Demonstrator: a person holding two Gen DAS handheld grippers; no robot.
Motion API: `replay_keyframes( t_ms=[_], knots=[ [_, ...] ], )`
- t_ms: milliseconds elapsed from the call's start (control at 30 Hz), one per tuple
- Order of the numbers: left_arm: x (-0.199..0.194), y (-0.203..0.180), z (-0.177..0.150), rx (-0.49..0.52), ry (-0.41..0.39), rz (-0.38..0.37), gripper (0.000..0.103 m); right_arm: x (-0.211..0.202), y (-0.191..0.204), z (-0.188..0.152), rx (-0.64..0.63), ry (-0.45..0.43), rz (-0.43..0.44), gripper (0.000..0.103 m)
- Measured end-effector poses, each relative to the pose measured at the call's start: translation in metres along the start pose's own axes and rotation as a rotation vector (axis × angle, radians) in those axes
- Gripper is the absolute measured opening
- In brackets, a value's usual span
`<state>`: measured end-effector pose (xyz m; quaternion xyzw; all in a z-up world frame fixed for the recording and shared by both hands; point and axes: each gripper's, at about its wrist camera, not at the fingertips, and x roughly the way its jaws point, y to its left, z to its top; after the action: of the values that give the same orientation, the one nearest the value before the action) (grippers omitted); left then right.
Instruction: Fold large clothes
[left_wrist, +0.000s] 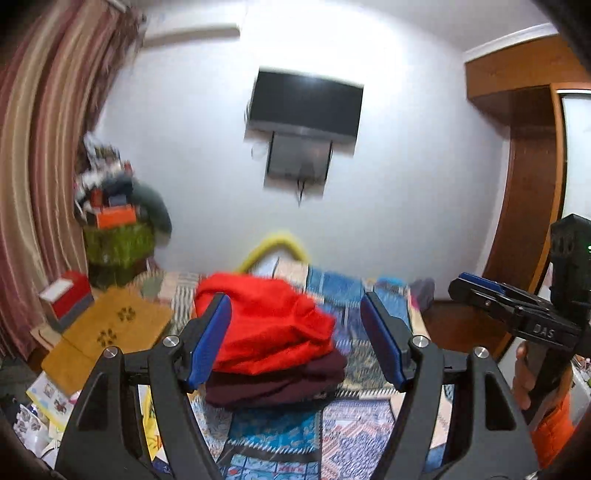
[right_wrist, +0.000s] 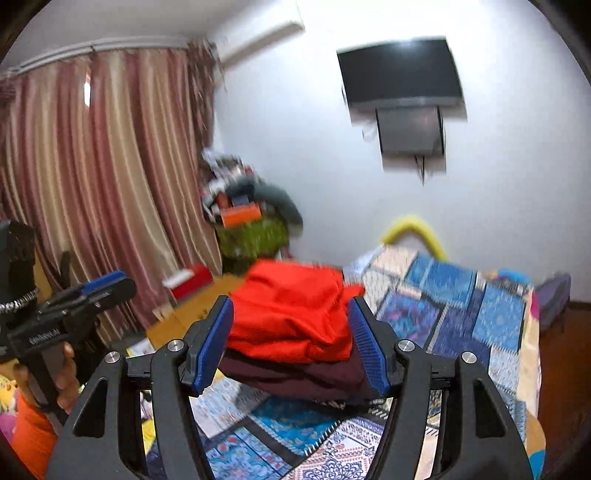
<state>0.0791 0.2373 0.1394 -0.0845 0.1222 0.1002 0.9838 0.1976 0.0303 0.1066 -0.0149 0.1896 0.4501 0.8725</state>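
- A folded red garment (left_wrist: 269, 325) is seen lying on top of a folded maroon garment (left_wrist: 277, 384), the two forming a small stack.
- The stack is set on a bed covered by a blue patchwork quilt (left_wrist: 343, 432), towards the quilt's left side as seen from both wrist cameras.
- The left gripper (left_wrist: 295, 332) is held above the bed with its jaws spread apart; nothing is clasped, and the stack is seen through the gap, beyond the blue pads (left_wrist: 208, 339).
- The right gripper (right_wrist: 291, 339) is likewise held released, with the stack lying beyond its blue pads (right_wrist: 367, 347); whether the right-hand pad touches the cloth cannot be told.
- In the left wrist view the right gripper (left_wrist: 476, 288) appears at the right edge, gripped by a hand (left_wrist: 524, 380) with an orange sleeve (left_wrist: 554, 432) below it.
- In the right wrist view the left gripper (right_wrist: 107, 282) appears at the left edge, gripped by the other hand (right_wrist: 66, 380).
- A dark TV (left_wrist: 304, 101) is mounted on the white wall beyond the bed, and striped curtains (right_wrist: 99, 166) are hung at the left.
- A cluttered pile (left_wrist: 114, 206) is seen in the corner between curtains and wall.
- Both views are blurred.
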Motion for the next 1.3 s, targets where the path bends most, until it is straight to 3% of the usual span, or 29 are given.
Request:
replay_keyframes(
  t_ms=[167, 333, 467, 533, 633, 700, 800, 1300],
  knots=[
    [-0.062, -0.041, -0.023, 0.084, -0.170, 0.089, 0.071, -0.055, 0.020, -0.014, -0.008, -0.127, -0.006, 0.060],
    [-0.098, -0.074, -0.054, 0.141, -0.238, 0.141, 0.071, -0.089, 0.034, -0.041, -0.009, -0.195, -0.053, 0.060],
    [-0.115, -0.088, -0.071, 0.138, -0.248, 0.139, 0.074, -0.101, 0.043, -0.056, -0.006, -0.222, -0.091, 0.060],
    [-0.121, -0.089, -0.075, 0.122, -0.256, 0.141, 0.085, -0.104, 0.045, -0.059, 0.001, -0.220, -0.108, 0.063],
    [-0.129, -0.090, -0.081, 0.100, -0.270, 0.148, 0.094, -0.109, 0.045, -0.064, 0.011, -0.231, -0.143, 0.083],
    [-0.132, -0.090, -0.083, 0.092, -0.275, 0.165, 0.102, -0.112, 0.046, -0.064, 0.009, -0.251, -0.167, 0.089],
    [-0.136, -0.091, -0.086, 0.097, -0.283, 0.184, 0.102, -0.115, 0.047, -0.061, -0.002, -0.256, -0.195, 0.103],
    [-0.132, -0.089, -0.095, 0.085, -0.258, 0.188, 0.102, -0.119, 0.051, -0.070, -0.021, -0.249, -0.202, 0.103]
  ],
)
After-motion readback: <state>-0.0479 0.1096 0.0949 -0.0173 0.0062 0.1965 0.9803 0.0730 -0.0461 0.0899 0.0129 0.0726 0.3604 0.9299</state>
